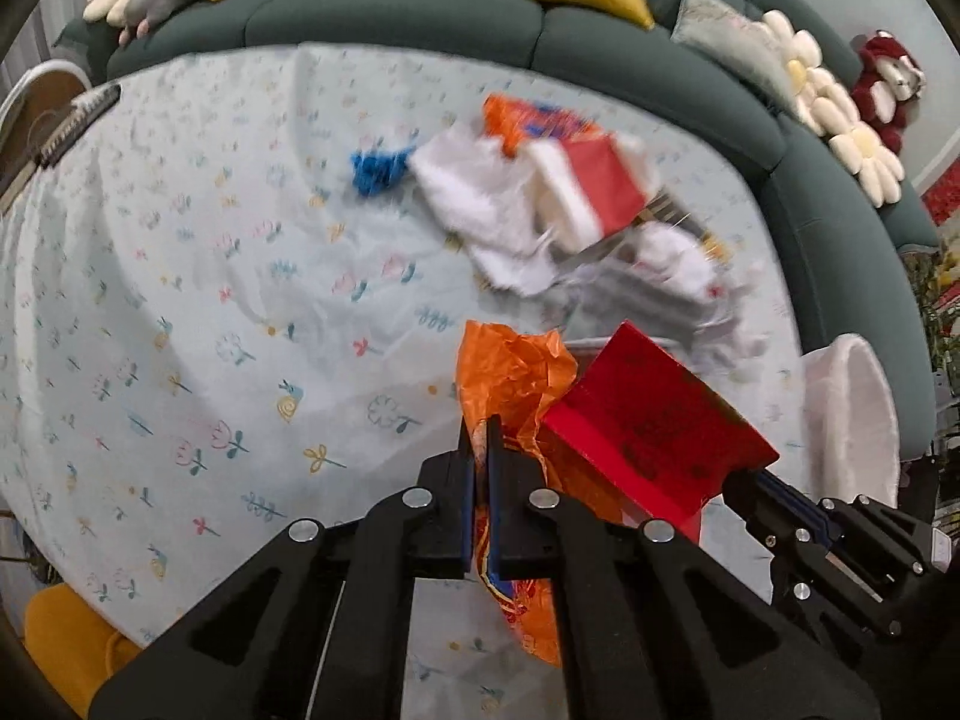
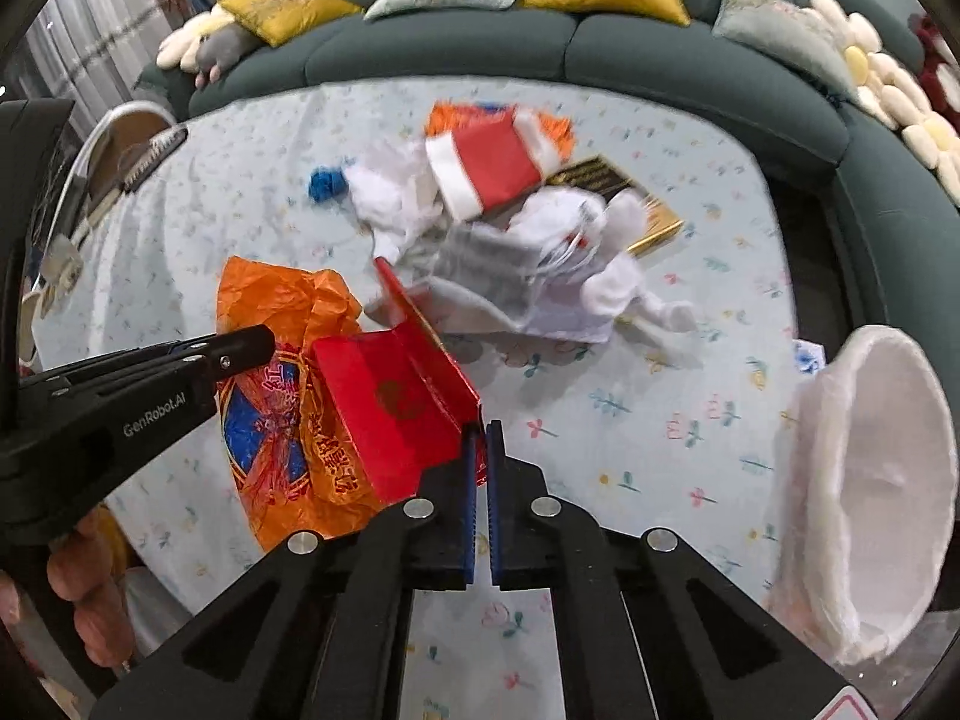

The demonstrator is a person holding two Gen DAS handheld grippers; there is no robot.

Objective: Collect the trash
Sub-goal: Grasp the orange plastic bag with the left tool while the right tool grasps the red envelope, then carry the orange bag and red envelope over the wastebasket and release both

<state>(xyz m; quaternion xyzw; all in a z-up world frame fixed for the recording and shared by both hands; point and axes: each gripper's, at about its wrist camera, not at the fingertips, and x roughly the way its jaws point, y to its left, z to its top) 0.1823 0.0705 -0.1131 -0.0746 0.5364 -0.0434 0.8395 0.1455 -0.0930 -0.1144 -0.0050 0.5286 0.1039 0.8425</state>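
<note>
My left gripper (image 1: 479,429) is shut on a crumpled orange plastic bag (image 1: 510,372), held above the table; it also shows in the right wrist view (image 2: 282,312), with the left gripper (image 2: 252,343) at its left side. My right gripper (image 2: 480,429) is shut on the edge of an open red paper box (image 2: 390,408), which sits at the bag's mouth; the box also shows in the left wrist view (image 1: 654,420). A heap of trash lies farther back: white paper and cloth (image 2: 540,252), a red-and-white carton (image 2: 486,165), a blue scrap (image 2: 324,183).
The table carries a pale flowered cloth (image 2: 630,420). A white foam net sleeve (image 2: 870,480) stands at the right edge. A dark green sofa (image 2: 480,42) with cushions curves behind. A brush (image 2: 150,156) and a chair are at the far left.
</note>
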